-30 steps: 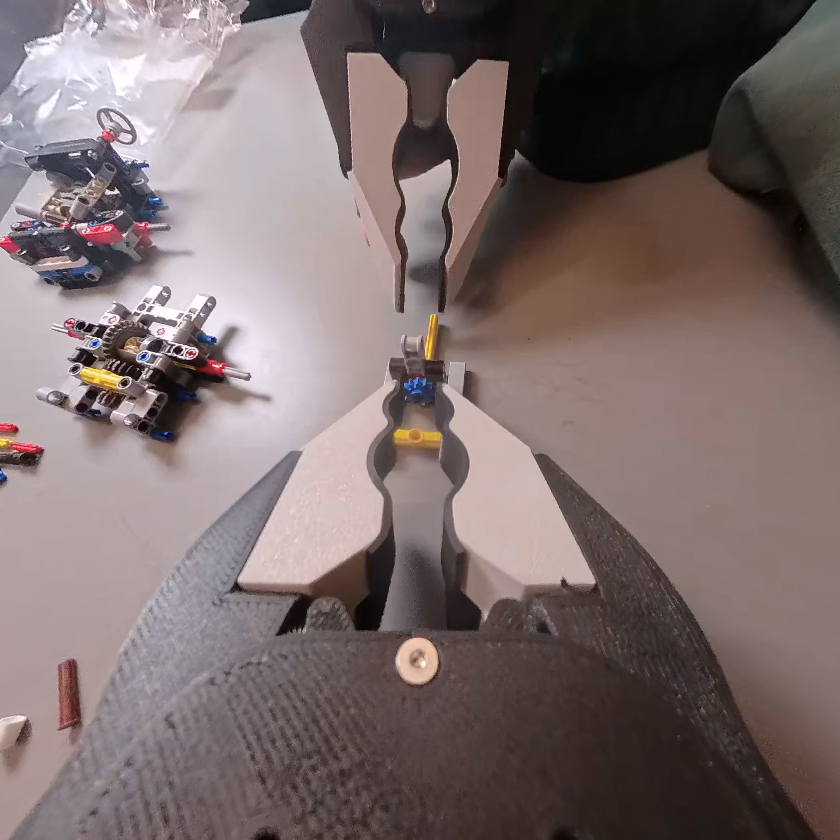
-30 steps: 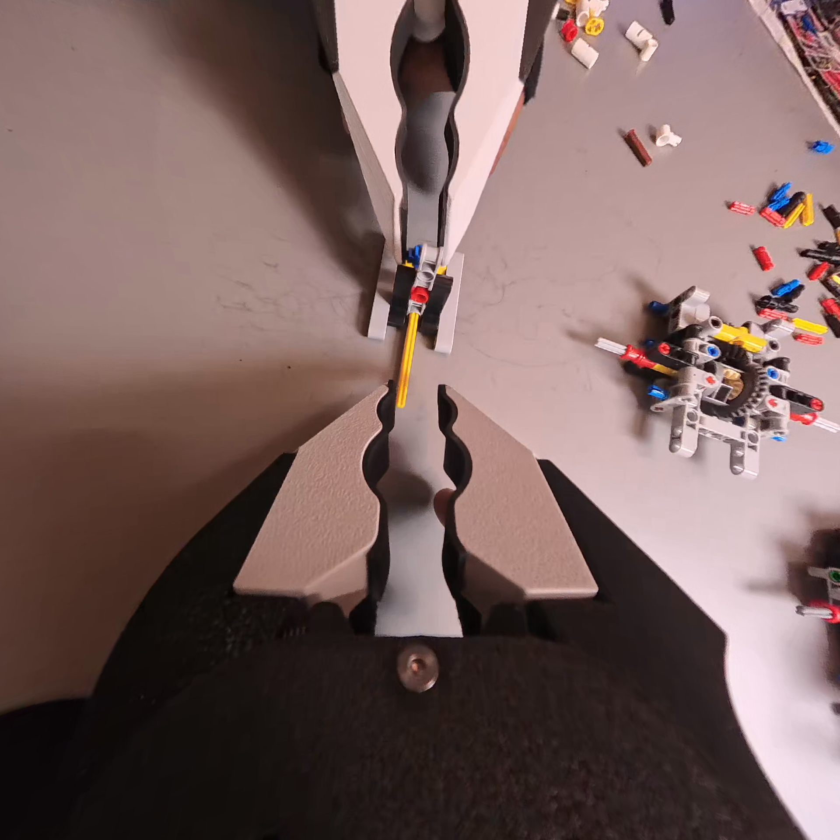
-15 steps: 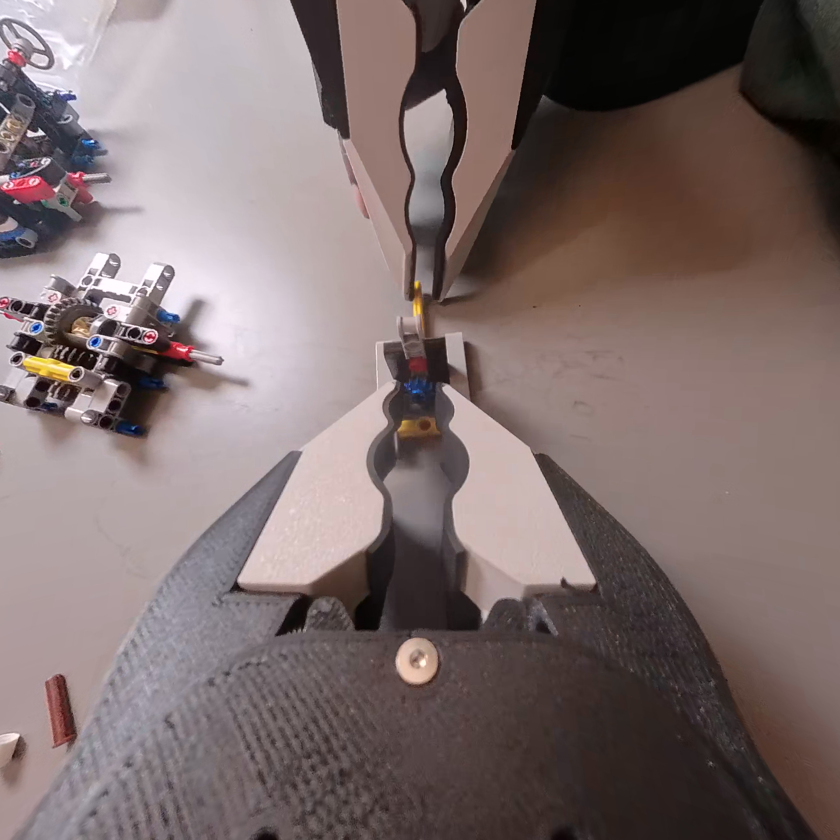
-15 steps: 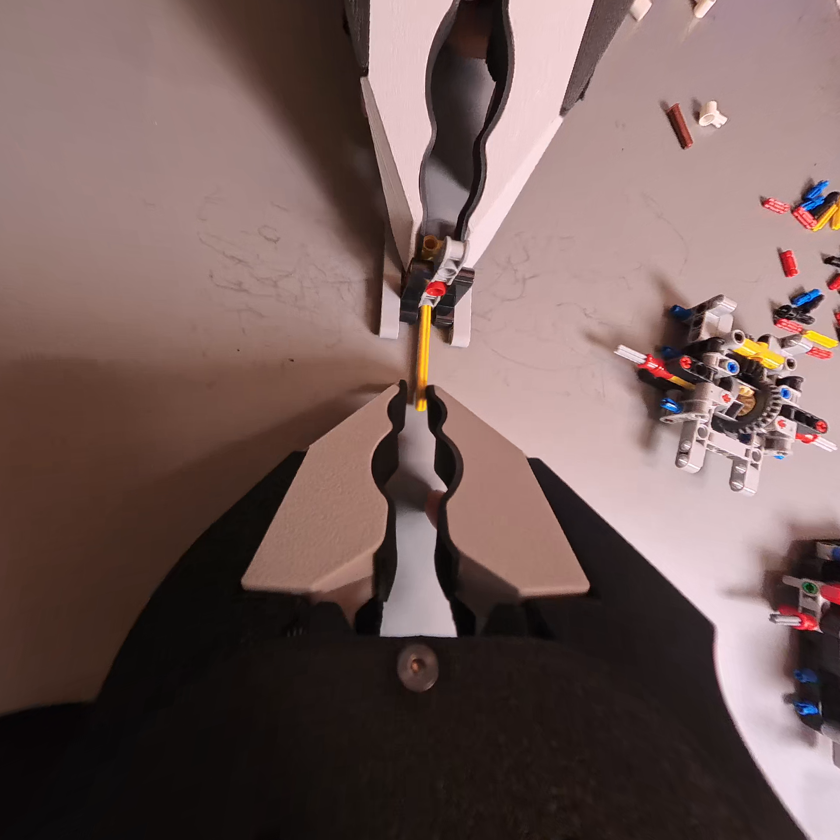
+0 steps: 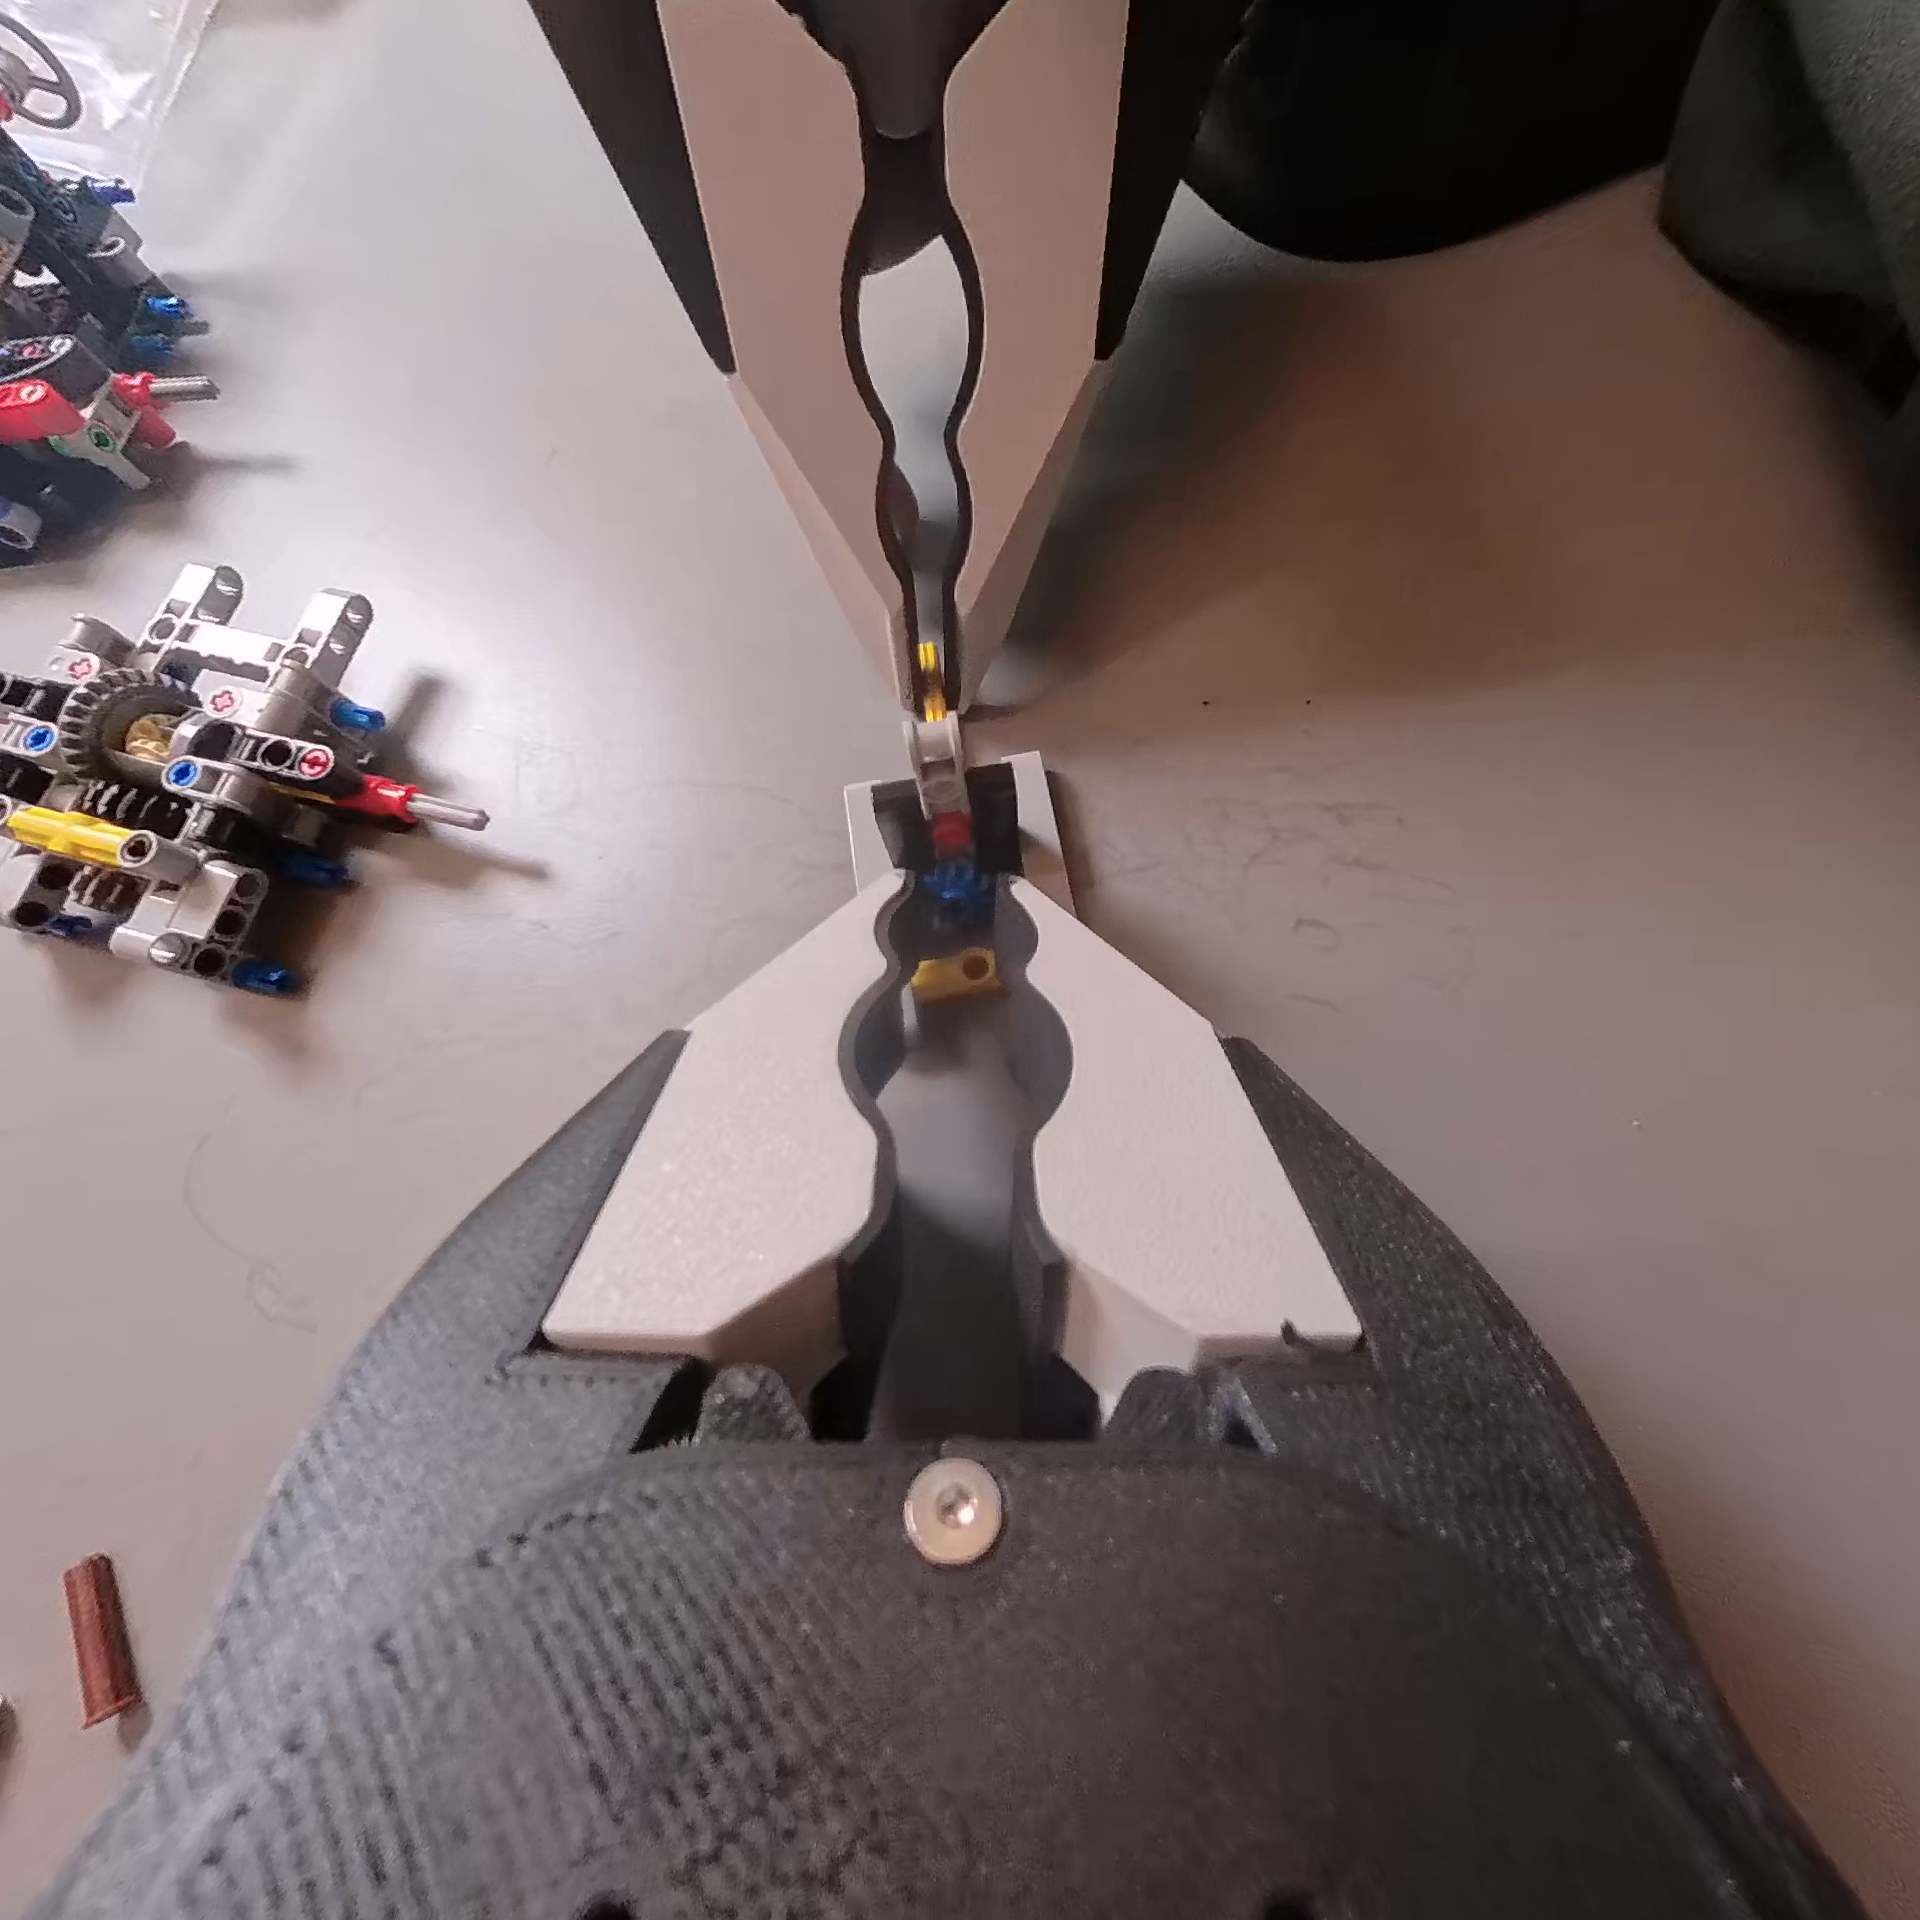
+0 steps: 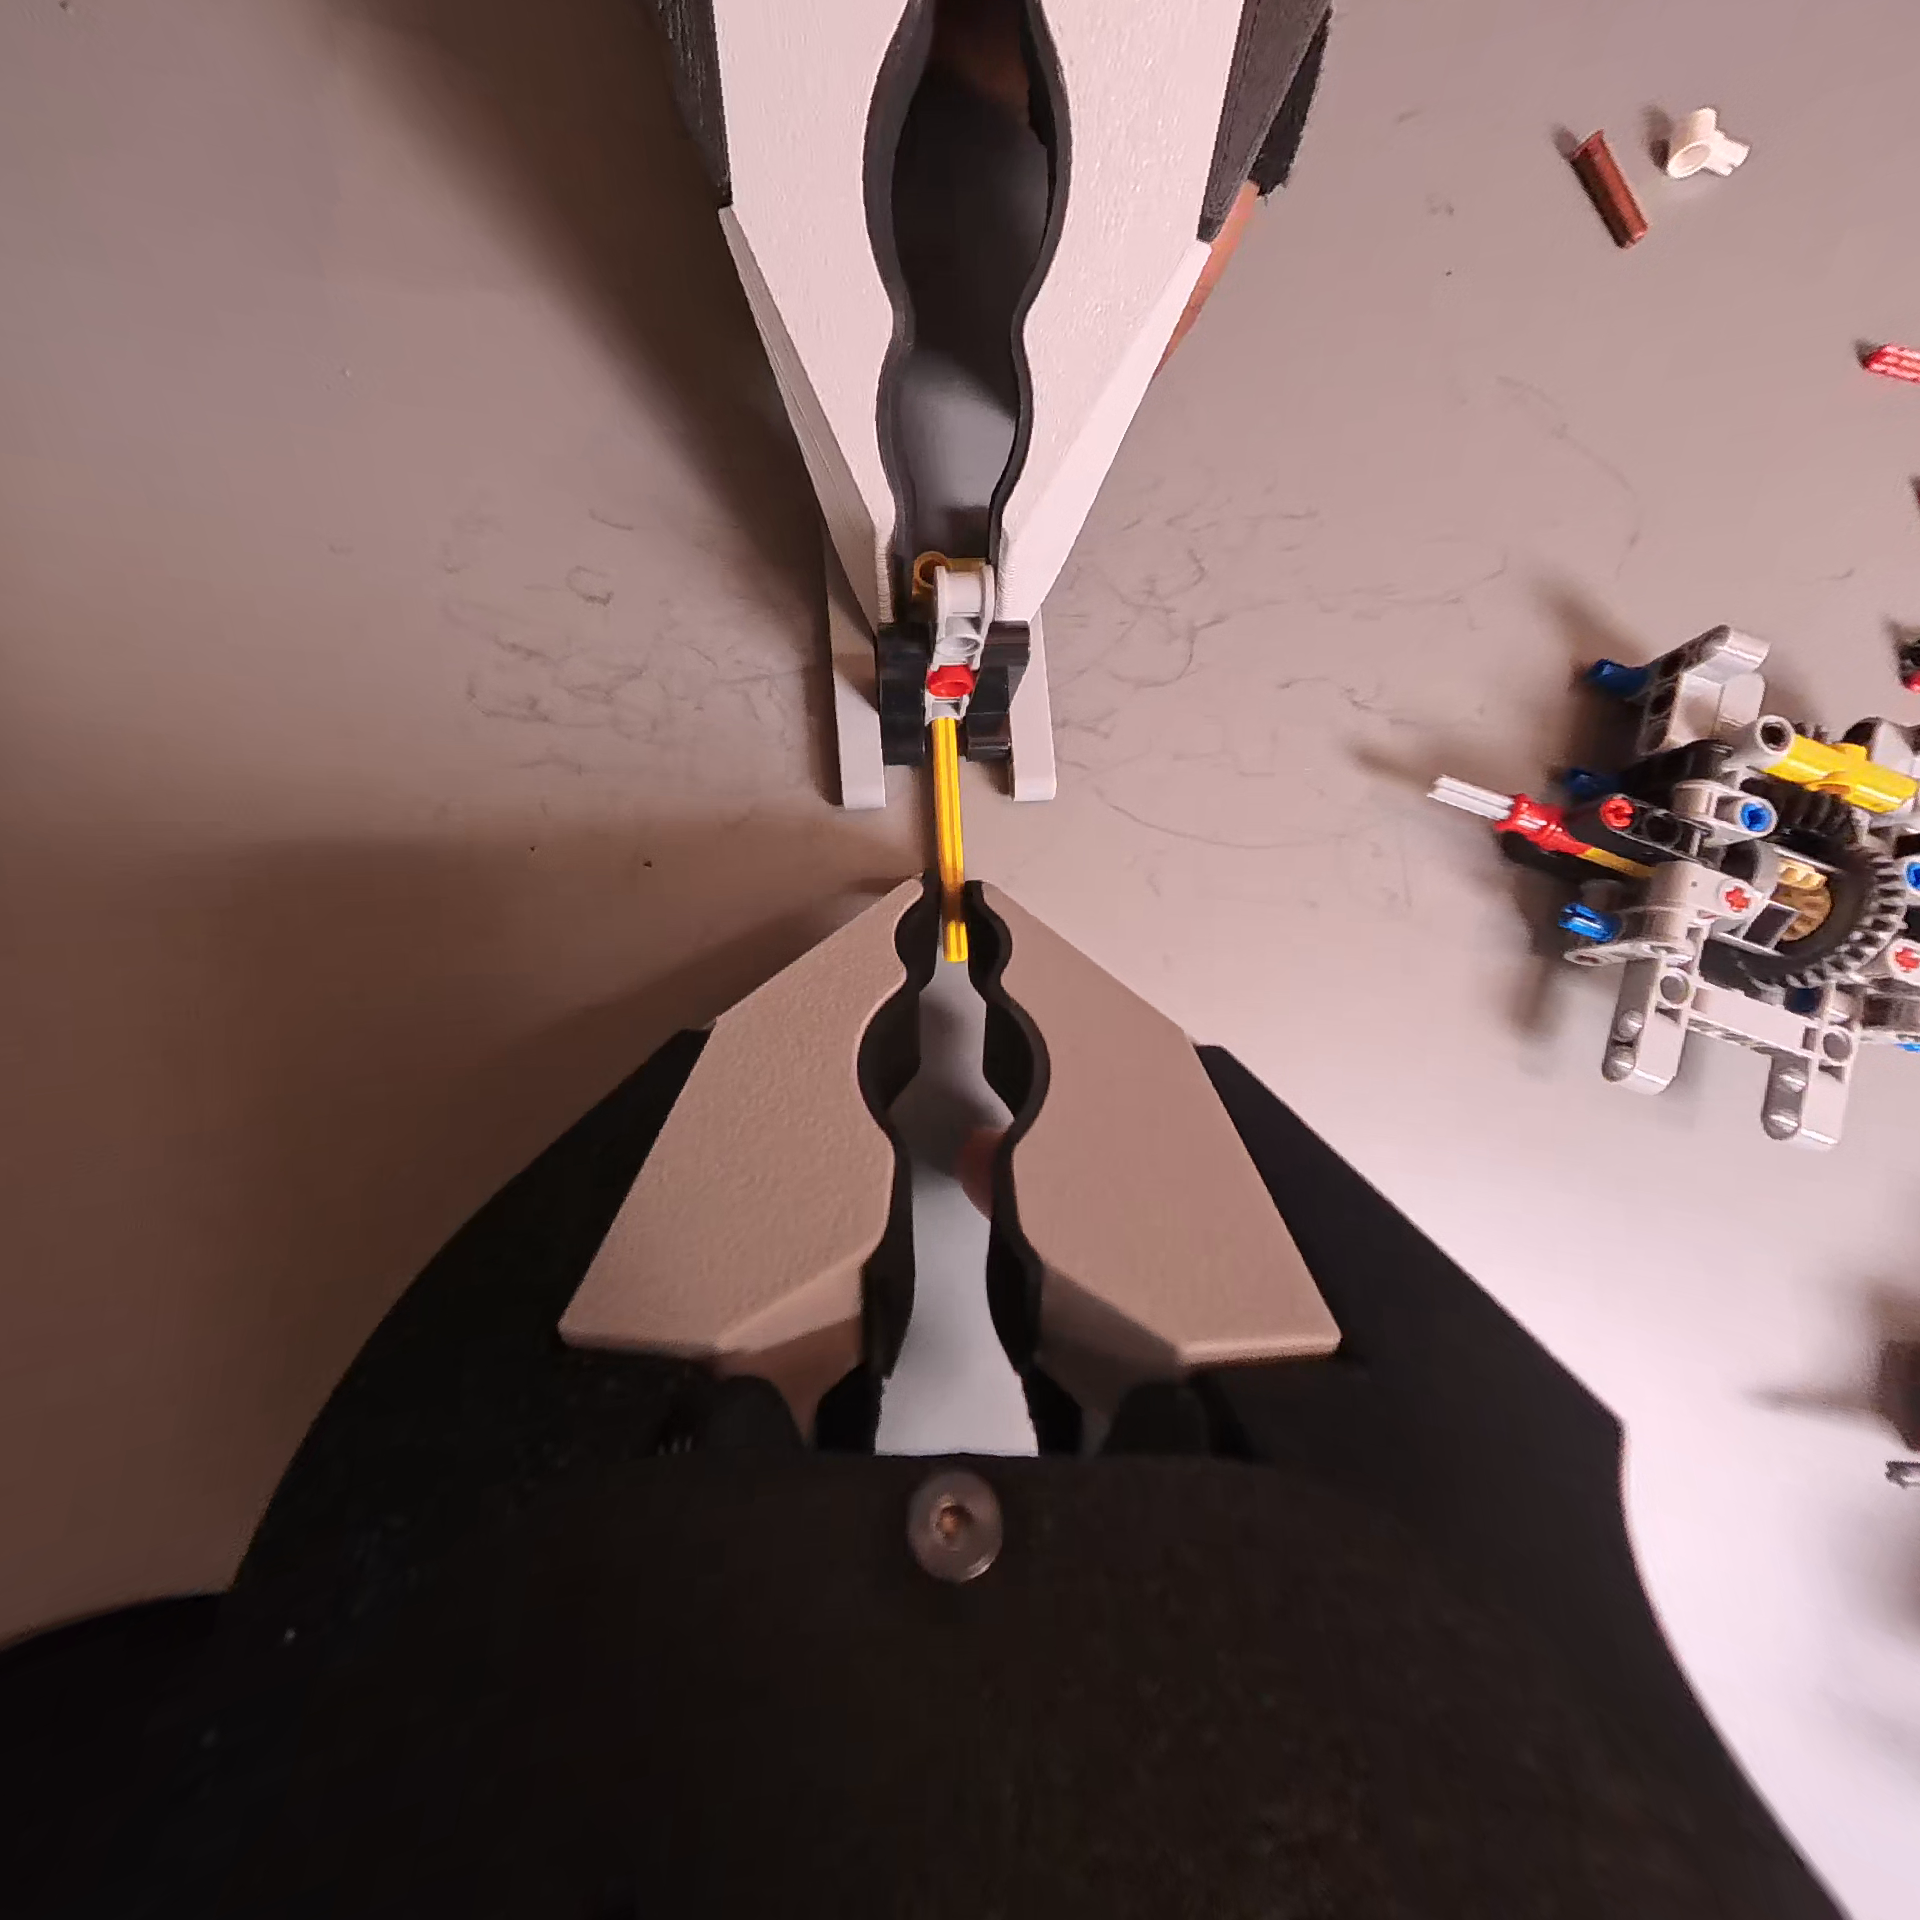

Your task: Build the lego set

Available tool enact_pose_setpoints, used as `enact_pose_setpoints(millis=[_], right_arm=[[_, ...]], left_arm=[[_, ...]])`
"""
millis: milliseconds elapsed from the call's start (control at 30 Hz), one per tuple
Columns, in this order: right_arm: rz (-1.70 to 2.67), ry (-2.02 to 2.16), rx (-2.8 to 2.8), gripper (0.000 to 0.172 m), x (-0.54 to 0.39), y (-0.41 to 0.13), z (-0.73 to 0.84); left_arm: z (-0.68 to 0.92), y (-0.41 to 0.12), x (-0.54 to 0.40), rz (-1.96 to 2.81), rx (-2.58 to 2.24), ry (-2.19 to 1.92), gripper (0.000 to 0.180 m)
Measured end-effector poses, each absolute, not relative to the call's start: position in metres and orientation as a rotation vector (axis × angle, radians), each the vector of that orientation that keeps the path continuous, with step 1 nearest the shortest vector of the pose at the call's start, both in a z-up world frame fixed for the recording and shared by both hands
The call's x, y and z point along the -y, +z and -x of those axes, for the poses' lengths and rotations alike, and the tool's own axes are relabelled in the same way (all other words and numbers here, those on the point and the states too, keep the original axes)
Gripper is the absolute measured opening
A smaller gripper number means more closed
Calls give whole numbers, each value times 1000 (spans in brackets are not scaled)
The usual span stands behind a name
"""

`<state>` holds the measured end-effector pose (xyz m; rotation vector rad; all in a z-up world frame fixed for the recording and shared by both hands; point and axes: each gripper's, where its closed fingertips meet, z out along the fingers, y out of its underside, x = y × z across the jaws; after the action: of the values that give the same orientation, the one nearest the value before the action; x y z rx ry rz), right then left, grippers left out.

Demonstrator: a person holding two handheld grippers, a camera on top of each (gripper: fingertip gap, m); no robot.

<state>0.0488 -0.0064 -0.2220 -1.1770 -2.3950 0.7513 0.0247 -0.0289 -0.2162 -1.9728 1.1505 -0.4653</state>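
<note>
My left gripper [image 5: 951, 831] is shut on a small brick assembly [image 5: 948, 862]: a grey connector, a red bush, a blue gear and a yellow block. It also shows in the right wrist view [image 6: 954, 665], with a yellow axle [image 6: 948, 821] sticking out of it toward my right gripper. My right gripper [image 6: 948, 914] is shut on the free end of that yellow axle. In the left wrist view the right gripper [image 5: 928, 686] faces mine, with the axle [image 5: 928, 681] pinched between its tips. Both grippers hover just above the grey table [image 5: 1455, 831].
A grey, black and yellow built module with a gear [image 5: 187, 779] [image 6: 1766, 883] lies on the table. A dark vehicle build [image 5: 62, 364] lies at the far left. A brown pin [image 5: 99, 1631] [image 6: 1608, 187], a white connector [image 6: 1699, 145] and a red pin [image 6: 1893, 361] lie loose. My right fingertips sit around 4 cm from my left ones.
My right gripper moved up to the yellow axle and its jaws closed on the axle's free end. The left gripper kept its hold on the assembly.
</note>
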Motion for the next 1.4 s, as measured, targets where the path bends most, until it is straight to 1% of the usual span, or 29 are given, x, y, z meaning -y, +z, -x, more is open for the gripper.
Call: enact_pose_setpoints(millis=[900,1067,1167,1267,1400], right_arm=[[1166,744,2352,2,5,-222,-47],[1163,763,2334,3,4,-220,-47],[1156,799,2321,13,5,-216,-48],[1125,835,2272,16,4,-204,-46],[938,1045,2086,16,24,-154,-35]], left_arm=[[-22,-215,27,2048,-1089,-452,12],[-23,-210,26,2011,-1043,-499,13],[-20,-204,27,1985,-1003,-526,12],[-19,-196,28,1934,-968,-552,12],[-24,-167,33,1803,-874,-703,12]])
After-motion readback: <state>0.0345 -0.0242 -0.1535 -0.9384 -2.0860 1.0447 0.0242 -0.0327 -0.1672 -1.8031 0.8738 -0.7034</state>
